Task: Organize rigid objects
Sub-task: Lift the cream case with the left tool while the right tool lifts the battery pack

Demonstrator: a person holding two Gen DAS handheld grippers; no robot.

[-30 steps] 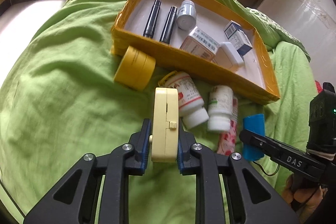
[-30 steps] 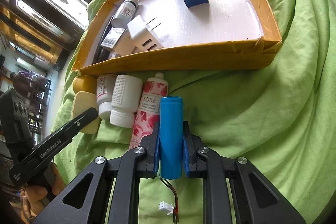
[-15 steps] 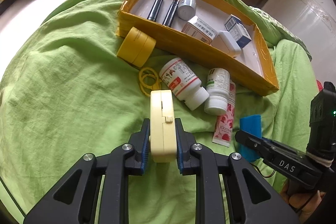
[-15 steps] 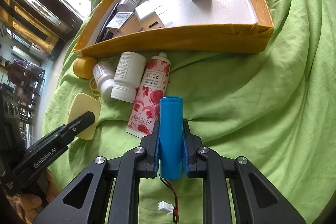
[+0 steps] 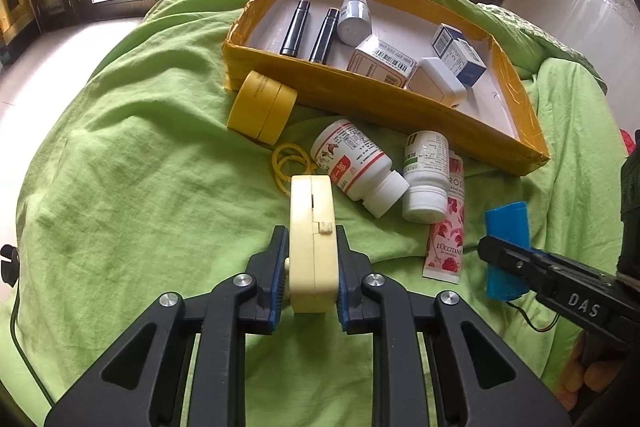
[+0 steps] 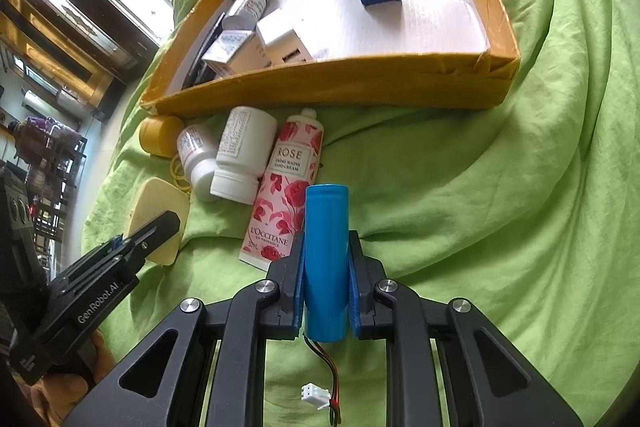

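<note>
My left gripper (image 5: 311, 239) is shut on a cream plastic case (image 5: 311, 223), held on edge above the green bedding. My right gripper (image 6: 325, 247) is shut on a blue cylindrical battery (image 6: 326, 251) with a wire and white plug (image 6: 316, 395) hanging behind. Ahead lies a yellow-taped cardboard tray (image 5: 384, 103) holding two black tubes (image 5: 295, 27), a grey-capped bottle (image 5: 354, 19), small boxes (image 5: 458, 53) and a white charger (image 5: 436, 83). In front of the tray lie two white pill bottles (image 5: 356, 167), a rose hand-cream tube (image 6: 286, 183) and a yellow jar (image 5: 262, 107).
Yellow rubber bands (image 5: 288, 163) lie on the rumpled green blanket (image 5: 132, 167) beside the bottles. The tray's right half (image 6: 432, 27) shows bare white floor. Windows and wooden frames stand behind the bed. A hand (image 6: 60, 391) holds the left gripper's handle.
Both grippers have pulled back and up from the tray, each still holding its object. The pill bottles, cream tube and rubber bands now show fully in front of them.
</note>
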